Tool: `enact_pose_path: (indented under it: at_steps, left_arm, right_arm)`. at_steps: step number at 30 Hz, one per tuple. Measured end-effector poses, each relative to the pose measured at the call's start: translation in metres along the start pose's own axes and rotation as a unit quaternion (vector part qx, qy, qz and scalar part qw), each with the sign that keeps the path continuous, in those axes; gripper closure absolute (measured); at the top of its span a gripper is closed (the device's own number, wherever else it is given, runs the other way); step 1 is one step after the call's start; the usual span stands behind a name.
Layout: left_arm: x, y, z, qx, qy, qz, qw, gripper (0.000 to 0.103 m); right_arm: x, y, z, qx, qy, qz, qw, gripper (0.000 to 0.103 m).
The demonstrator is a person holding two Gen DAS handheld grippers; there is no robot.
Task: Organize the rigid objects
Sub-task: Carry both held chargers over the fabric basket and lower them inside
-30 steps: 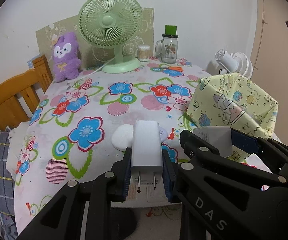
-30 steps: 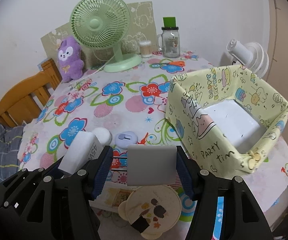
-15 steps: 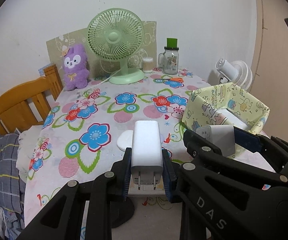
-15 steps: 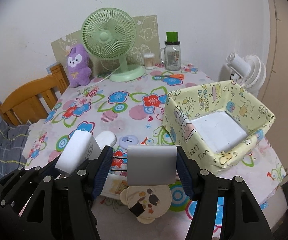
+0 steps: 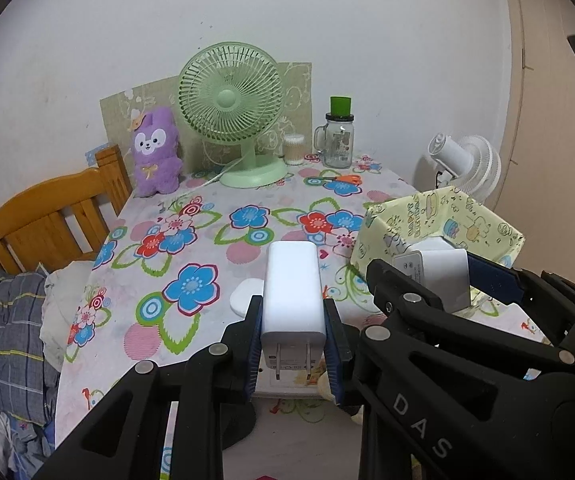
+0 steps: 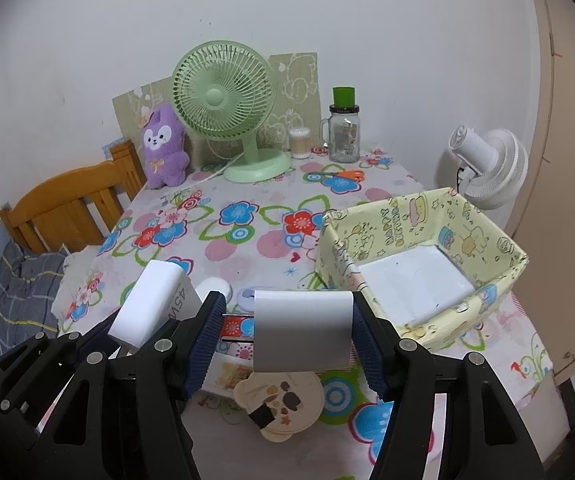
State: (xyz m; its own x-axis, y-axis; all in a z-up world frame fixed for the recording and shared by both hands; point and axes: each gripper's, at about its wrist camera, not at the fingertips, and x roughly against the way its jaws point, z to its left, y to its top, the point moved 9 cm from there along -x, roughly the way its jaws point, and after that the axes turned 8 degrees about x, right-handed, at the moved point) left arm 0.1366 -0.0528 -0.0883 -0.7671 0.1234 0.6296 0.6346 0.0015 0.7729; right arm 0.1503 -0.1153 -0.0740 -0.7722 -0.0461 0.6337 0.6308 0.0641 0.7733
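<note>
The left gripper [image 5: 292,320] is clamped on a tall white charger [image 5: 292,290], its blue pads pressed to both long sides and the two metal prongs pointing back toward the camera; the right gripper [image 6: 287,324] pinches a squarer white plug adapter [image 6: 302,330] across its width, the prongs sticking out to the left past the left pad. Both are held above the near edge of the table [image 6: 247,240] with its flowered cloth, side by side, the left gripper's charger showing at the lower left of the right wrist view. Below them on the cloth lie a small white oval case [image 6: 217,286], a round pale blue item [image 6: 246,298] and a beige bear-shaped piece [image 6: 279,404]. To the right stands the yellow cartoon-print box [image 6: 419,216], open-topped with a white floor. At the far edge are a green desk fan [image 6: 225,96], a purple plush [image 6: 164,146], a glass jar [image 6: 344,132] with a green lid, and orange-handled scissors [image 6: 347,175]
</note>
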Motion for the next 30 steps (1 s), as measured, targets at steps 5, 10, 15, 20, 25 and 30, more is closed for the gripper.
enact_pose_path:
  at_steps: [5,10,15,20,25,30]
  left_arm:
    - [0.002,0.006,-0.013,0.0,-0.005,-0.004,1.0,0.076]
    - [0.002,0.011,-0.028,-0.001,-0.01,-0.006,0.9999,0.076]
    - [0.0,0.015,-0.044,-0.006,-0.013,-0.006,0.9999,0.076]
    - [-0.005,0.02,-0.056,-0.008,-0.014,-0.005,0.9999,0.076]
    - [-0.012,0.024,-0.07,-0.015,-0.016,-0.001,0.9998,0.076]
    - [-0.02,0.028,-0.086,-0.021,-0.029,0.003,0.9993,0.076]
  right_arm:
    - [0.005,0.005,-0.012,0.001,-0.004,-0.003,1.0,0.038]
    - [0.009,0.009,-0.027,0.002,-0.012,-0.006,1.0,0.038]
    - [0.01,0.012,-0.044,-0.002,-0.015,-0.007,1.0,0.038]
    - [0.008,0.016,-0.058,-0.004,-0.016,-0.007,1.0,0.038]
    - [0.004,0.017,-0.073,-0.01,-0.018,-0.004,1.0,0.038]
    - [0.001,0.02,-0.09,-0.017,-0.029,0.0,0.999,0.038]
